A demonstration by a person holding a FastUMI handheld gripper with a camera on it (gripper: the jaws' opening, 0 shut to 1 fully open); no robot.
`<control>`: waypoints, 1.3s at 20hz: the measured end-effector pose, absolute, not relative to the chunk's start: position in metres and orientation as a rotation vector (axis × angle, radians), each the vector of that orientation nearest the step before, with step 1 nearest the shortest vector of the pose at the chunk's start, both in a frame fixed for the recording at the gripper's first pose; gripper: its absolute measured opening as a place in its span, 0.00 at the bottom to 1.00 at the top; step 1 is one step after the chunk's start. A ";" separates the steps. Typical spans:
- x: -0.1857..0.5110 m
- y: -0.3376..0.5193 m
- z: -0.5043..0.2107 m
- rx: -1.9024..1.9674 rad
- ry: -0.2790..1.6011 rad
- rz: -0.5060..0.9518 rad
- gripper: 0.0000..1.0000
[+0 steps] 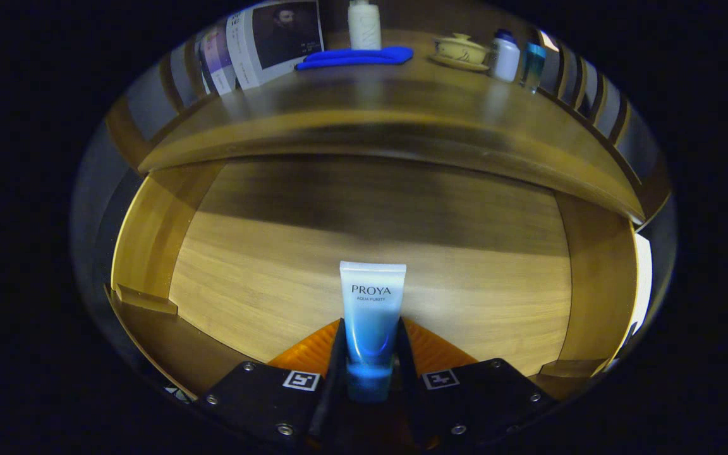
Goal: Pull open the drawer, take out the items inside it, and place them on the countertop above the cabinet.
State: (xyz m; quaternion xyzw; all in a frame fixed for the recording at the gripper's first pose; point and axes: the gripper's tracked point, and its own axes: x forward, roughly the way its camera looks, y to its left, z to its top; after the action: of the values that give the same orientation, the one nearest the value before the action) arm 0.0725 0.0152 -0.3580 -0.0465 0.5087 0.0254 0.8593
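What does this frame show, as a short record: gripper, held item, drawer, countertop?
gripper: gripper shut on the tube, both fingers pressing its lower part
held item: white and blue tube, upright between the fingers
drawer: open drawer, wooden floor bare beyond the tube
countertop: countertop above holds a blue flat item, a white bottle, a lidded cup, two small bottles

Drawer floor (313,253) bare and wide ahead of the fingers (332,360), clamped on a tube (371,316) — side walls well apart. Above, counter (351,101) front free; back row crowded — books (263,44), blue case (357,57), white bottle (364,24), lidded cup (461,50), two small bottles (519,58).
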 end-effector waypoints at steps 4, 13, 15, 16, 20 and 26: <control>0.074 0.014 -0.335 -0.112 0.978 0.069 0.44; 0.083 0.022 -0.279 -0.083 0.820 0.107 0.44; 0.092 0.020 -0.262 -0.086 0.779 0.103 0.44; 0.098 0.021 -0.253 -0.083 0.755 0.103 0.44; 0.128 0.022 -0.222 -0.048 0.683 0.090 0.44; 0.183 0.017 -0.203 -0.014 0.653 0.061 0.44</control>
State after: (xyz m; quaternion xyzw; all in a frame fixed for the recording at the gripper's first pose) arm 0.1825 0.0175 -0.2031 -0.0067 0.3209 0.0298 0.9466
